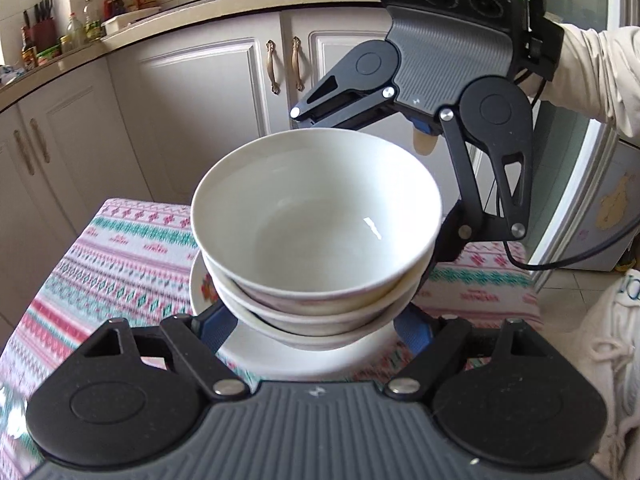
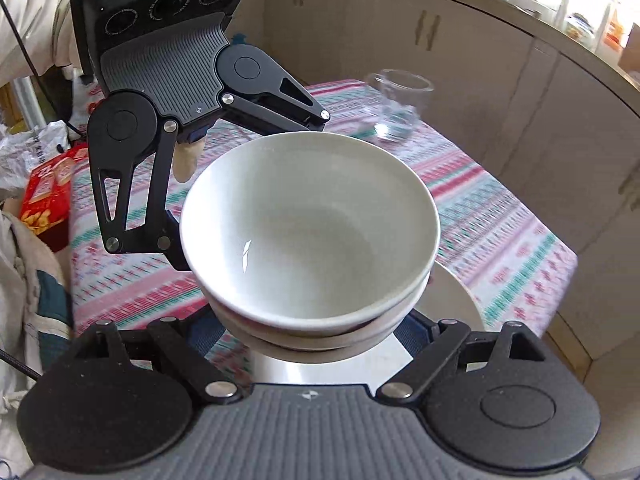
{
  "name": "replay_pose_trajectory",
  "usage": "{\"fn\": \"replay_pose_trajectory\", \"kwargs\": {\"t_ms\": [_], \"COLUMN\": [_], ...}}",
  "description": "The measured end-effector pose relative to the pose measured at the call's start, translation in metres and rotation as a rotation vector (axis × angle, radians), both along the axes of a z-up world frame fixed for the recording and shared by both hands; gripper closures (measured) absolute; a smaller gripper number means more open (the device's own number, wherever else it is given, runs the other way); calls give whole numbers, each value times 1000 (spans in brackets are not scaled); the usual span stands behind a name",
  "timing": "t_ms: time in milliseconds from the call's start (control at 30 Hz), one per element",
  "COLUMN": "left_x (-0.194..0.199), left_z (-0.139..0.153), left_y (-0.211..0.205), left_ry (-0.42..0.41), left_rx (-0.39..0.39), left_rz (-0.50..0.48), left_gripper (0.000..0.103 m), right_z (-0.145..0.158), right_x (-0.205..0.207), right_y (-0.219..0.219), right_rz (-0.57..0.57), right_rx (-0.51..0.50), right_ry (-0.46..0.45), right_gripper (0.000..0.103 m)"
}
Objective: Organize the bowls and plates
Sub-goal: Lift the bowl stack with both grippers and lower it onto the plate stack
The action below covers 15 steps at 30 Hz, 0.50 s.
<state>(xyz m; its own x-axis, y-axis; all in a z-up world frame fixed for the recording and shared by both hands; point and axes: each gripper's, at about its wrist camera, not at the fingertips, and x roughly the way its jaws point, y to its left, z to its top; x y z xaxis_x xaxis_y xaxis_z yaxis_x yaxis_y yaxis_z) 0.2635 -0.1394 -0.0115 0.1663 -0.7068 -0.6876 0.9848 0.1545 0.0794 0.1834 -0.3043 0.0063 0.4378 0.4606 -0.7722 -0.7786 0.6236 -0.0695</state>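
A stack of three nested white bowls [image 1: 316, 224] sits on a white plate [image 1: 256, 356] with a floral rim on the patterned tablecloth. My left gripper [image 1: 316, 332] reaches from the near side, its blue-padded fingers [image 1: 216, 328] spread on either side of the lowest bowl. My right gripper [image 1: 436, 240] comes from the far right side, jaws spread around the stack. In the right wrist view the bowl stack [image 2: 308, 232] fills the middle above the plate [image 2: 460, 300], my right gripper [image 2: 312, 336] straddles its base, and my left gripper [image 2: 180, 256] stands opposite. The fingertips are hidden under the bowls.
A clear glass mug [image 2: 396, 104] stands on the far part of the table [image 2: 500, 220]. A red box [image 2: 48, 196] and plastic bags lie off the table's left side. Kitchen cabinets [image 1: 208, 112] and a counter with bottles [image 1: 80, 28] are behind. A fridge [image 1: 600, 200] is at right.
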Motion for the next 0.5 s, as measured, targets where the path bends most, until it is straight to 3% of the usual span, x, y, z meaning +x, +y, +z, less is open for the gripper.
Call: {"fn": "replay_pose_trajectory", "kwargs": {"t_ms": [500], "left_x": [22], "left_z": [-24], "left_y": [-31], "left_ry": [26], "left_rx": [30], "left_rz": [-18], "left_gripper": [19], "right_z": [-34], "right_x": [23], "right_y": [-36], "right_rz": [-62], "right_rx": [17], "right_ry": [44], "right_gripper": [11]}}
